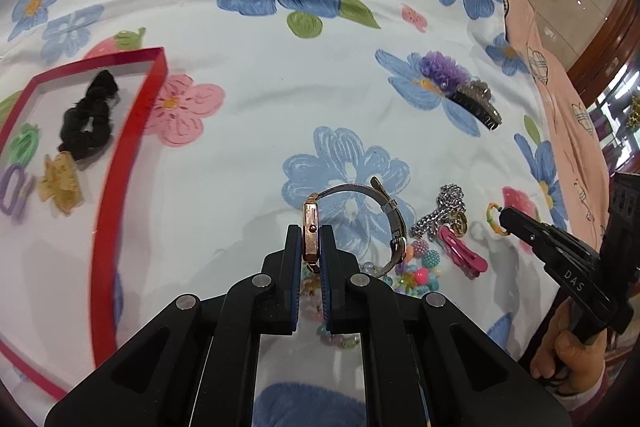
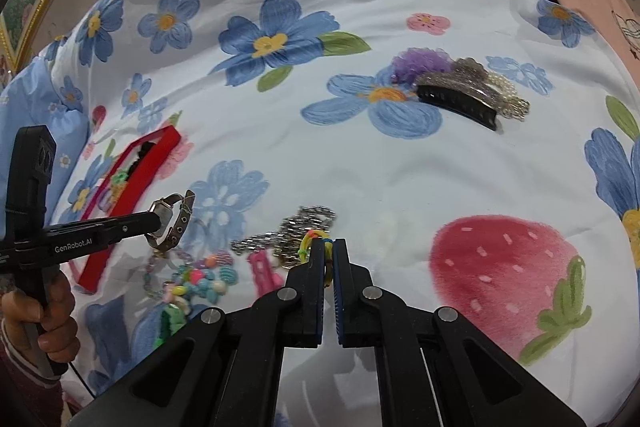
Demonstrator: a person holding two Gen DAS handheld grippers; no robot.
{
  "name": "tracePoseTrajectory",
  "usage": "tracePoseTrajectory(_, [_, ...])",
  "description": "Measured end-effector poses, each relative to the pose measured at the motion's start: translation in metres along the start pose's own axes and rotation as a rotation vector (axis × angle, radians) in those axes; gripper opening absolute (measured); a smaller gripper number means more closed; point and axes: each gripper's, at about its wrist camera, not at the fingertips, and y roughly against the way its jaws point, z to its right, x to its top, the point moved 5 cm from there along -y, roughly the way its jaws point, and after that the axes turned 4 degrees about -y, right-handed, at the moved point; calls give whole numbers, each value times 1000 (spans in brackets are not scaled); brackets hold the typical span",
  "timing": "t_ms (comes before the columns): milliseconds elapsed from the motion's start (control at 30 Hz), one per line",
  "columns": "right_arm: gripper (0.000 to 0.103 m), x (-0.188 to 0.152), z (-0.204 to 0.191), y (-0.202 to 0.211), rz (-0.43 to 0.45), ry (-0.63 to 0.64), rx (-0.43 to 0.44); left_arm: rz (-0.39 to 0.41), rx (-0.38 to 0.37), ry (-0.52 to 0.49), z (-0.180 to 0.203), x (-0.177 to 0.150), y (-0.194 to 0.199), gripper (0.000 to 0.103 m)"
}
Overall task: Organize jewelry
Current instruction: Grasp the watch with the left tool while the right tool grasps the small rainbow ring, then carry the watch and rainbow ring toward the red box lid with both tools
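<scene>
My left gripper [image 1: 310,233] is shut on a rose-gold wristwatch [image 1: 310,227] with a grey mesh strap, held above the floral bedsheet; the watch also shows in the right wrist view [image 2: 166,217]. My right gripper [image 2: 329,247] is shut on a small multicoloured band ring [image 2: 310,241], also in the left wrist view [image 1: 494,217]. Below lie a silver chain [image 2: 288,231], a pink hair clip [image 1: 460,251] and a colourful bead bracelet [image 2: 200,279]. A red-rimmed box [image 1: 108,195] at the left holds a black scrunchie [image 1: 88,119], an amber claw clip [image 1: 60,183], and green and purple clips.
A purple pompom hair tie [image 2: 420,61] and a glittery black claw clip [image 2: 460,103] with a pearl piece lie farther back on the sheet. A pink blanket [image 1: 560,87] borders the right. The bed edge and floor lie beyond at top right.
</scene>
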Motion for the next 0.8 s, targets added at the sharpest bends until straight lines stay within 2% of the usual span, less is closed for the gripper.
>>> tracePoseTrajectory(433, [3, 6, -62, -5, -6, 71, 105, 88, 31, 73, -41, -12, 54, 7])
tracePoseTrajectory(800, [3, 10, -138, -23, -34, 161, 213, 148, 104, 168, -103, -28, 97, 7])
